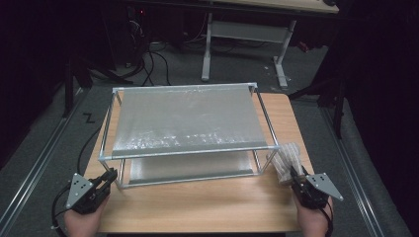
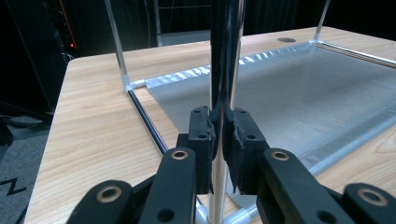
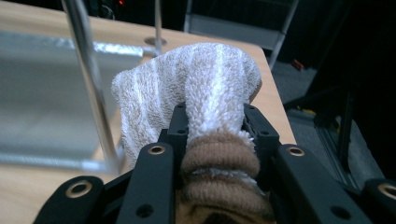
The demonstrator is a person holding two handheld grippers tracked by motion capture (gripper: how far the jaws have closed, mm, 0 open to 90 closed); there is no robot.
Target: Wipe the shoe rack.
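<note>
- Because the left tongs (image 2: 218,140) are clamped tight on the near-left upright post (image 2: 224,60) of the two-tier metal-tube rack with grey mesh shelves (image 1: 185,126), any sideways pull there would, in my judgement, drag or tip the whole rack across the pale wooden counter (image 1: 207,207).
- Risk two: the fluffy white-and-tan striped towel (image 3: 201,79) bulges well beyond the right tongs (image 3: 217,135); it could snag the rack's near-right post (image 3: 88,79), which stands just beside it at 9 o'clock in the right gripper view.
- Risk three: a soft roll may slip if the grip eases.
- Left tongs: closed on the post, pads touching it on both sides, at 7 o'clock of the rack in the high view.
- Right tongs (image 1: 296,178): part-closed, squeezing the towel's brown-banded end; the towel sits at 4 o'clock of the rack, near its right front corner.
</note>
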